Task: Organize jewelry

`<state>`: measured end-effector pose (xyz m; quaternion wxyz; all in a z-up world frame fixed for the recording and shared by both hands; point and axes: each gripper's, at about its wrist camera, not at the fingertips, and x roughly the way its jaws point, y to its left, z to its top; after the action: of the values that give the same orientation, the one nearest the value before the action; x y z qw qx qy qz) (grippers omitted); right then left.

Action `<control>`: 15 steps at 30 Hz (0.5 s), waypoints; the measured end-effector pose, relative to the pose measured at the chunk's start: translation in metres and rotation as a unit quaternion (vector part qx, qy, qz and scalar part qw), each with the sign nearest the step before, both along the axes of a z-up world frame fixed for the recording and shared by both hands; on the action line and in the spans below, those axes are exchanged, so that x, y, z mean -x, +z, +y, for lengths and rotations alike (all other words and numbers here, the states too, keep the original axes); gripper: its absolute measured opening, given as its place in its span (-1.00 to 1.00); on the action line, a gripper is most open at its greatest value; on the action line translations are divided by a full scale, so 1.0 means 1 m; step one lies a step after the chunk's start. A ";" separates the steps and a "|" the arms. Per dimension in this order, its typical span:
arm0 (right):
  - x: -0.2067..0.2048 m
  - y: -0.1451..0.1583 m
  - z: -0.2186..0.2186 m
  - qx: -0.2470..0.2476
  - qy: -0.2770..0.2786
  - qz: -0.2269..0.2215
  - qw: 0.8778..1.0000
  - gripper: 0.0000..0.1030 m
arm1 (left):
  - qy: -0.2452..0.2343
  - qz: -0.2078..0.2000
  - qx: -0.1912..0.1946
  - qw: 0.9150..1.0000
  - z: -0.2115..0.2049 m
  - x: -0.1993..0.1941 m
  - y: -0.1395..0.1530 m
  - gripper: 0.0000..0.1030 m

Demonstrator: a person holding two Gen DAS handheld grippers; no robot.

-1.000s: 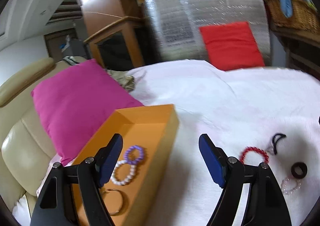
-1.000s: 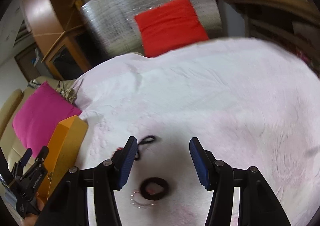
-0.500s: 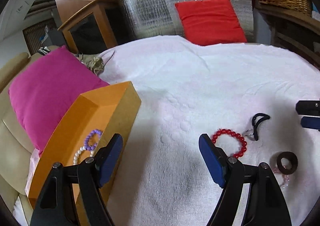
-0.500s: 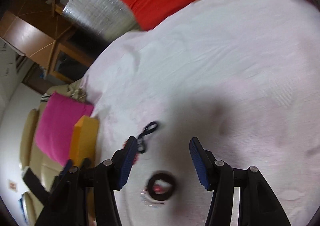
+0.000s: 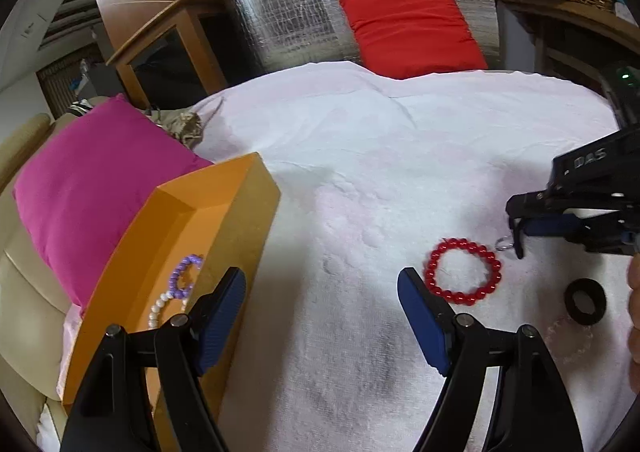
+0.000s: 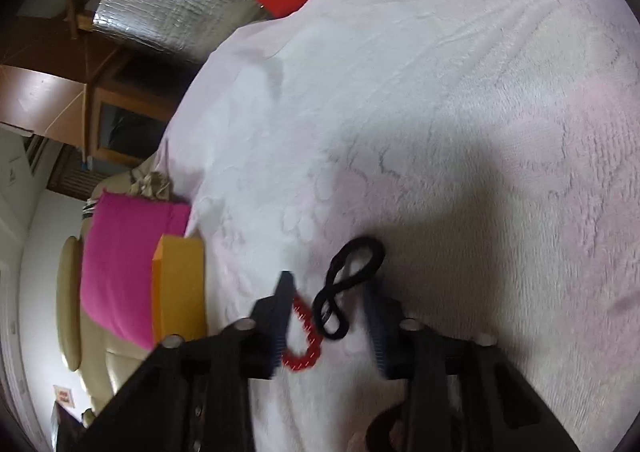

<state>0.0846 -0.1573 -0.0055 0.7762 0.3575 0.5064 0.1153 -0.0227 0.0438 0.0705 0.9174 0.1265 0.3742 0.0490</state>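
Right gripper (image 6: 330,316): jaws apart, straddling the black cord loop (image 6: 348,288), just beside the red bead bracelet (image 5: 462,271).
Left gripper (image 5: 320,316): jaws wide apart, empty, between that bracelet and the orange box (image 5: 240,211).
Box: 2 bracelets, purple (image 5: 182,278) and white (image 5: 160,308).

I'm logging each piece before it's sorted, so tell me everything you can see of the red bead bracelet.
The red bead bracelet is a closed ring of glossy round red beads, glass or plastic by the look, lying flat on the white towel, outside the orange box. It sits just ahead of the left tongs, untouched. The right tongs hover over a looped black band close beside it; contact between the two is unclear.
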 end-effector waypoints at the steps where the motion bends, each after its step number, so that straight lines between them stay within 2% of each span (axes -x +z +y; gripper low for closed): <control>1: -0.001 -0.001 -0.001 0.006 -0.002 0.000 1.000 -0.69 | -0.004 0.002 0.003 1.000 -0.001 0.000 -0.001 0.53; 5: 0.005 0.007 -0.013 0.009 -0.007 -0.014 1.000 -0.78 | -0.009 0.018 0.017 1.000 0.000 -0.004 -0.005 0.53; 10: 0.018 0.027 -0.043 0.019 -0.016 -0.044 0.999 -0.78 | -0.031 0.027 0.043 0.998 -0.007 -0.004 -0.006 0.53; 15: 0.025 0.016 -0.080 0.020 -0.038 -0.010 0.999 -0.78 | -0.050 0.045 0.051 0.996 -0.020 -0.005 -0.012 0.53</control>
<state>0.0597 -0.2374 0.0107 0.7918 0.3601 0.4870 0.0790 -0.0179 0.0235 0.0586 0.9063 0.1001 0.4101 -0.0215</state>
